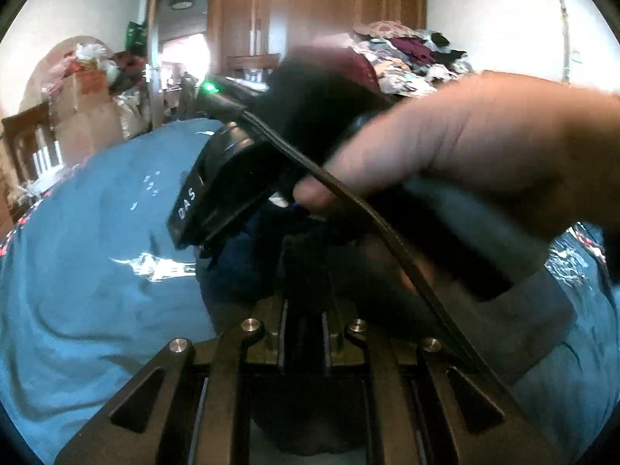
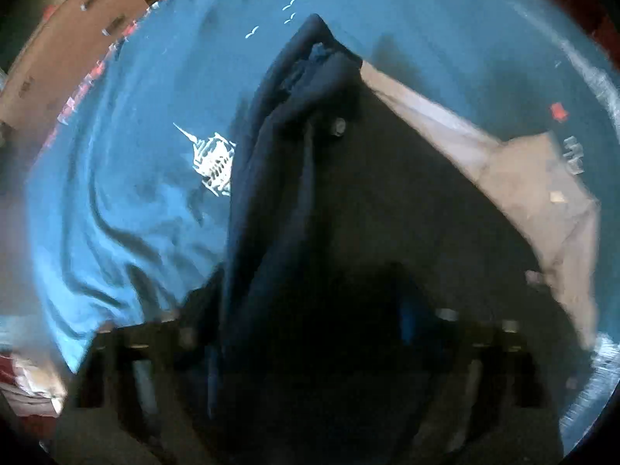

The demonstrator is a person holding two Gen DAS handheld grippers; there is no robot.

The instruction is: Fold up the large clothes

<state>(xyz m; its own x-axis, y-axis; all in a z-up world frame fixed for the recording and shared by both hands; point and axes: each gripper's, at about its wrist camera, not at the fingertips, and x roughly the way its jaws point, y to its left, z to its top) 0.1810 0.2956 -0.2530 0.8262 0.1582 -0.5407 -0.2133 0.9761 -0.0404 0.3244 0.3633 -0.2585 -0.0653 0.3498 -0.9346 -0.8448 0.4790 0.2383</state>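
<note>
A dark navy garment with a button [image 2: 310, 178] hangs bunched in front of the right wrist camera and covers my right gripper [image 2: 310, 333], whose fingers are hidden under the cloth. In the left wrist view my left gripper [image 1: 306, 271] has its fingers close together on dark fabric [image 1: 252, 279]. The right hand [image 1: 484, 155] holding the other black gripper body [image 1: 224, 190] crosses just ahead of it. A blue cloth with a white fish print [image 2: 128, 147] covers the surface below, and it also shows in the left wrist view [image 1: 97, 271].
A beige folded piece [image 2: 534, 186] lies on the blue cloth at right. A wooden wardrobe [image 1: 310, 11], a pile of clothes [image 1: 410, 58], cardboard boxes [image 1: 85, 104] and a doorway [image 1: 178, 54] stand behind. A black cable [image 1: 387, 240] runs across the left view.
</note>
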